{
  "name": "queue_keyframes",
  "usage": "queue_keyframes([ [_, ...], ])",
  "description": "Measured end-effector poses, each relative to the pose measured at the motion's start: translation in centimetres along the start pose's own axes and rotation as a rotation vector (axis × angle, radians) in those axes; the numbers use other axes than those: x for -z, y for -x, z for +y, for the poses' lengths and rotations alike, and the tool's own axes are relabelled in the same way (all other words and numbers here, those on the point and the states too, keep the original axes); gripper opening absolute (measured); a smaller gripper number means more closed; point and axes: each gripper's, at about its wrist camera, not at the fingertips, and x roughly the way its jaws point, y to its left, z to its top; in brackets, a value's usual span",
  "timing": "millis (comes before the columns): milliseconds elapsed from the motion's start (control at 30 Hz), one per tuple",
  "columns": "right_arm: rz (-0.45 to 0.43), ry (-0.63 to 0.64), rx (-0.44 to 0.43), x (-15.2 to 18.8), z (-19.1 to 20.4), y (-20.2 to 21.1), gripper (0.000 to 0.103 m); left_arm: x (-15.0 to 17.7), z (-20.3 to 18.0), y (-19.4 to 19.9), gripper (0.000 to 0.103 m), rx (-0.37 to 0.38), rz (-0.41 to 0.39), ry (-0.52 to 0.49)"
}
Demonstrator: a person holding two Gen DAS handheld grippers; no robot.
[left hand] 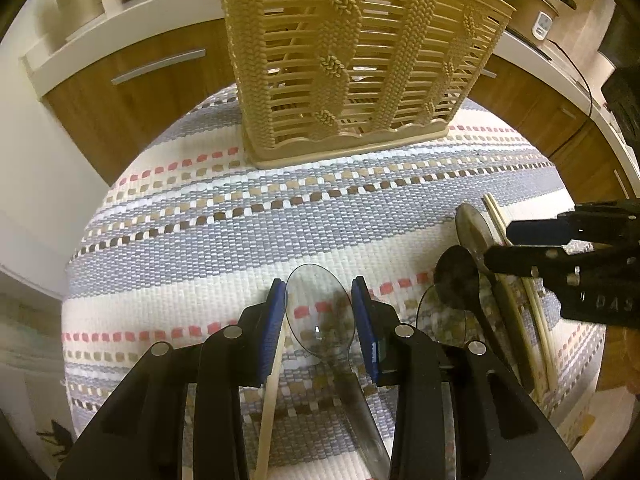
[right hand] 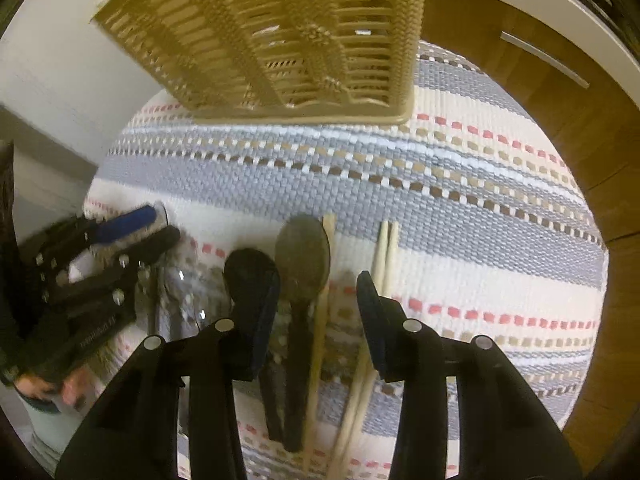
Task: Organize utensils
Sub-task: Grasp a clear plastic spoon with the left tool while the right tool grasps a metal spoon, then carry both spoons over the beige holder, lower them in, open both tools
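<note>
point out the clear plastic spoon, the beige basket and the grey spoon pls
clear plastic spoon (left hand: 320,312), left wrist view, middle of its bowl
beige basket (left hand: 352,60), left wrist view, slatted front wall
grey spoon (right hand: 303,252), right wrist view, middle of its bowl

Beige basket (left hand: 352,60), striped mat (left hand: 240,216), clear spoon (left hand: 320,316)

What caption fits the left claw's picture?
Left claw around a clear spoon on a striped mat, basket behind.

"DAS" on right gripper (left hand: 498,246)
</note>
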Motion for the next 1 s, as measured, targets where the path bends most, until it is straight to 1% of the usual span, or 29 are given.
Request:
queue_keyframes([
  [133,0.033,0.057,0.042,0.3,1.7,-1.2,0.037,0.1,0.3,0.5,0.032,0.001,-0.004,-0.006],
  [233,0.02,0.097,0.086,-0.1,3.1,-1.8,0.037,0.2,0.5,0.8,0.032,0.006,-0.005,-0.004],
  [333,0.019,0.099,0.083,-1.0,4.2,-2.4,0.037,0.2,0.8,1.0,0.032,0.01,-0.01,-0.002],
  [433,0.008,0.112,0.111,-1.8,4.9,-2.9,0.037,0.1,1.2,1.2,0.032,0.014,-0.013,0.003],
  [533,0.005,0.113,0.118,-2.7,5.8,-3.5,0.037,0.0,1.4,1.3,0.032,0.014,-0.011,0.001],
  [567,0.004,0.116,0.121,-2.9,6.0,-3.5,0.031,0.0,1.4,1.3,0.032,0.012,-0.011,-0.001],
  [667,-0.008,0.134,0.136,-3.2,5.6,-3.0,0.03,0.0,1.6,1.4,0.032,0.013,-0.02,0.005],
  [800,-0.063,0.153,0.136,-2.4,4.7,-2.0,0.029,0.0,1.9,2.6,0.031,0.044,-0.072,0.023],
  [833,-0.08,0.155,0.125,-1.6,4.0,-1.3,0.029,0.1,2.0,3.1,0.031,0.049,-0.087,0.024],
  [900,-0.116,0.161,0.1,-1.1,3.9,-0.2,0.029,0.1,2.1,4.5,0.031,0.06,-0.137,0.02],
  [1000,-0.196,0.181,0.065,0.1,3.7,2.2,0.029,0.3,2.1,7.1,0.031,0.082,-0.218,0.006],
])
